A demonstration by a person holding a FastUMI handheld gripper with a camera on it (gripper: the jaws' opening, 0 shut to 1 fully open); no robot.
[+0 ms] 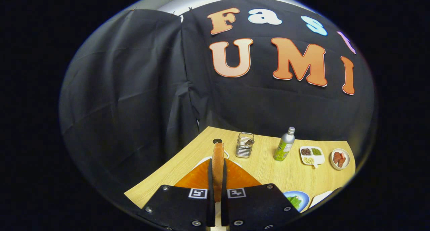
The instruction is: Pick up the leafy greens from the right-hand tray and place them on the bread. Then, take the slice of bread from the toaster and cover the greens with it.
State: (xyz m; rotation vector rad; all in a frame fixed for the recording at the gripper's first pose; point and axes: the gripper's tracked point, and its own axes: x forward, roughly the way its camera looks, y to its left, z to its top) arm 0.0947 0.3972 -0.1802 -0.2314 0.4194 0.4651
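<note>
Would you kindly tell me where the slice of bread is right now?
In the gripper view, the slice of bread stands on edge, clamped between the jaws of the gripper, with the wire basket beyond to its right.

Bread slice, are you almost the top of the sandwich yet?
Done: I cannot tell if greens are on the lower bread yet; some greens lie on the blue plate beside the fingers. In hand: the gripper fingers are shut on the bread slice, upright over an orange thing, probably the toaster. Left: covering the greens with it.
</note>
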